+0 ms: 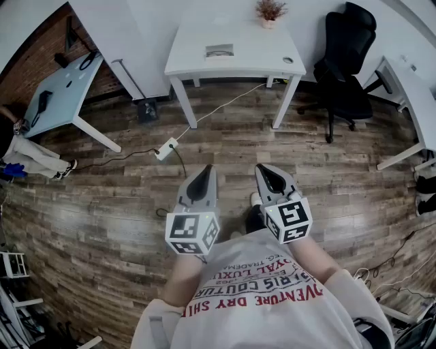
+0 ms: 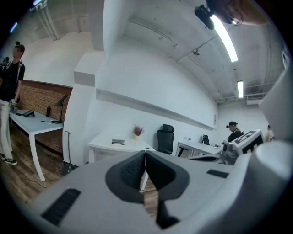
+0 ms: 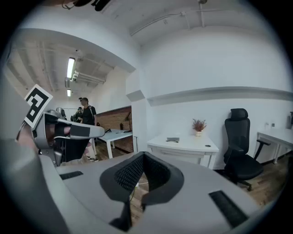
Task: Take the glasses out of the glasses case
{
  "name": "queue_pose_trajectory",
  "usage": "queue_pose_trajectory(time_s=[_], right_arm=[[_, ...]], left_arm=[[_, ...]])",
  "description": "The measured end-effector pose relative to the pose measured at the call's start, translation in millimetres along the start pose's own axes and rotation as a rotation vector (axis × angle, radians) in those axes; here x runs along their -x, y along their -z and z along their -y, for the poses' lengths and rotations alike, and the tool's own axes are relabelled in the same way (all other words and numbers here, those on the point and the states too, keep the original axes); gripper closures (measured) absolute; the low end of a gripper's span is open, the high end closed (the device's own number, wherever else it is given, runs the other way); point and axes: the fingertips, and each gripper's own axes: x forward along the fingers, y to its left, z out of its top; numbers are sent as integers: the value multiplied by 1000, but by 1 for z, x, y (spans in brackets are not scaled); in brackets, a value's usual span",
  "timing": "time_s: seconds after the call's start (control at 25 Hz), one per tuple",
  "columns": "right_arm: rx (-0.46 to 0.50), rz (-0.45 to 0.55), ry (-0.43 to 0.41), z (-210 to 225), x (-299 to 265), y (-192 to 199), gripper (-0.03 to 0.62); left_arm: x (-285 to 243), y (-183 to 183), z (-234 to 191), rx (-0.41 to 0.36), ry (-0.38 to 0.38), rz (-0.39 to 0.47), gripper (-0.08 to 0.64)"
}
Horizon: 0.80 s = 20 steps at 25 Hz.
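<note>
A small flat grey case (image 1: 219, 50) lies on the white table (image 1: 204, 65) across the room; it also shows as a small case (image 2: 117, 142) in the left gripper view and as a small case (image 3: 173, 140) in the right gripper view. No glasses are visible. My left gripper (image 1: 205, 174) and right gripper (image 1: 266, 170) are held side by side in front of the person's chest, far from the table, pointing towards it. Both have their jaws together with nothing between them, as seen at the left gripper (image 2: 145, 154) and the right gripper (image 3: 143, 155).
A potted plant (image 1: 270, 10) stands at the table's back edge. A black office chair (image 1: 347, 61) is to its right. A power strip (image 1: 166, 148) with cables lies on the wood floor. More tables stand at left (image 1: 61, 95) and right (image 1: 409, 88). A person (image 1: 27, 153) stands left.
</note>
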Motion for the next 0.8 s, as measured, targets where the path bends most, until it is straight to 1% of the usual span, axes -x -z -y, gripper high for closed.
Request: queue_pose_trajectory(time_s=[0.24, 0.48, 0.6, 0.8], right_arm=[[-13, -14, 1, 3, -5, 1, 580], [-30, -29, -3, 7, -12, 7, 580], [-58, -28, 1, 14, -19, 9, 580], [-59, -35, -12, 32, -38, 12, 580]], left_arm=[[-3, 0, -4, -6, -9, -1, 552], [-10, 7, -9, 11, -18, -14, 552], [-19, 10, -12, 20, -23, -25, 552], [-45, 13, -17, 25, -35, -40, 552]])
